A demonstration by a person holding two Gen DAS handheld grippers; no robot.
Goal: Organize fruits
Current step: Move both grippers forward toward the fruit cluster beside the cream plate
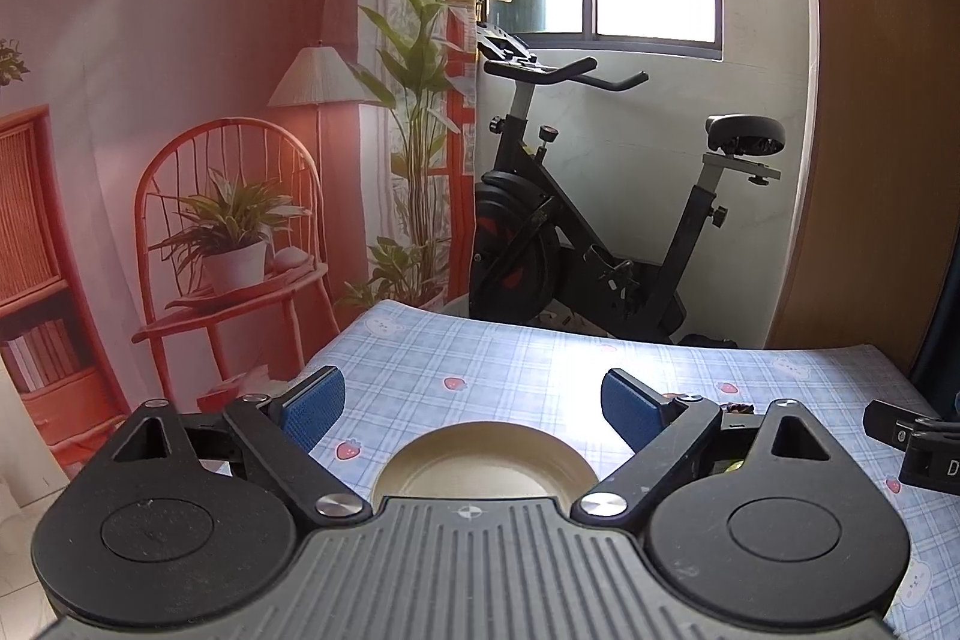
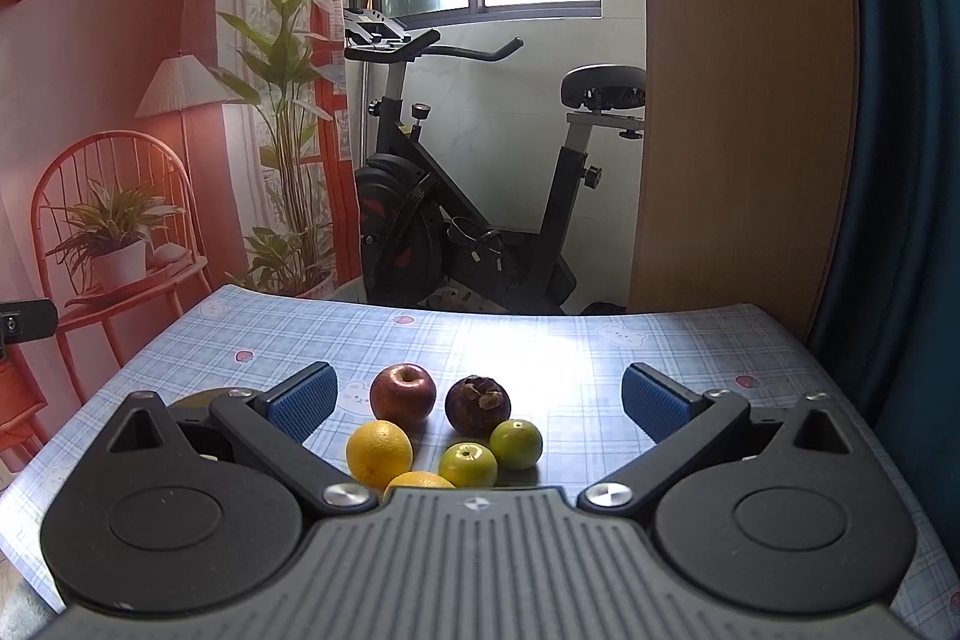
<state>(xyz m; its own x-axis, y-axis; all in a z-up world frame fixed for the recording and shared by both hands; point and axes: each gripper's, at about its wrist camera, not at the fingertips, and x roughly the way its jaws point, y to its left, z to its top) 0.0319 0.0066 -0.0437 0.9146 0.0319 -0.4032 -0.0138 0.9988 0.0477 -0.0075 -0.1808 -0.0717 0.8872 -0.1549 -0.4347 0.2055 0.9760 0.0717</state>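
Note:
In the right wrist view several fruits lie on the blue checked tablecloth (image 2: 540,340): a red apple (image 2: 402,394), a dark mangosteen (image 2: 477,403), an orange (image 2: 379,451), a second orange (image 2: 420,480) partly hidden by the gripper body, and two green fruits (image 2: 468,465) (image 2: 516,444). My right gripper (image 2: 477,397) is open and empty, just above and behind them. My left gripper (image 1: 474,403) is open and empty above an empty cream plate (image 1: 486,460). The plate's edge (image 2: 210,396) shows at the left in the right wrist view.
The table's far edge (image 1: 540,328) runs in front of a black exercise bike (image 1: 600,232). A printed backdrop hangs on the left, a wooden panel (image 2: 744,100) on the right. The right gripper's body (image 1: 912,436) shows at the right edge of the left wrist view.

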